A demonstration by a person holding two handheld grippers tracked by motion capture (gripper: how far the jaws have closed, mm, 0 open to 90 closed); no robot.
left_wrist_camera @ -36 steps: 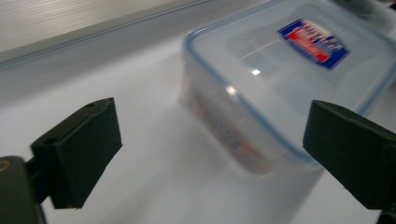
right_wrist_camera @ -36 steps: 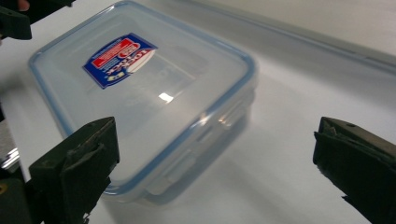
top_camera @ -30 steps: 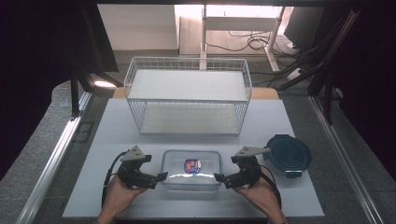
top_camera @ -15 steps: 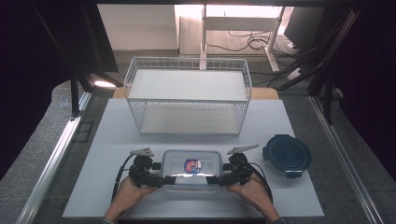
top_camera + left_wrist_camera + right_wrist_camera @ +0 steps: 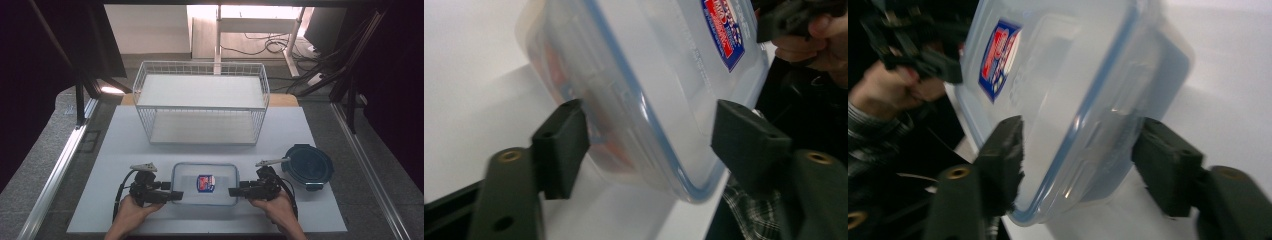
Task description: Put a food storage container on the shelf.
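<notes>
A clear plastic container (image 5: 205, 182) with a blue-rimmed lid and a red and blue label lies near the front of the white table (image 5: 125, 150). My left gripper (image 5: 176, 196) is at its left end and my right gripper (image 5: 234, 191) at its right end, both pointing inward. In the left gripper view the container's corner (image 5: 649, 75) sits between the jaws of the left gripper (image 5: 649, 125), pads against it. In the right gripper view the right gripper (image 5: 1080, 135) clamps the container's other end (image 5: 1063, 85). Both pairs of jaws have just been closing on the container.
A white wire basket (image 5: 200, 102) with two levels stands behind the container. A dark blue round lidded bowl (image 5: 307, 165) sits just right of my right hand. The table's front edge is right behind both hands.
Both grippers moved inward from beside the container to its two ends. Their jaws went from wide apart to closed against the container.
</notes>
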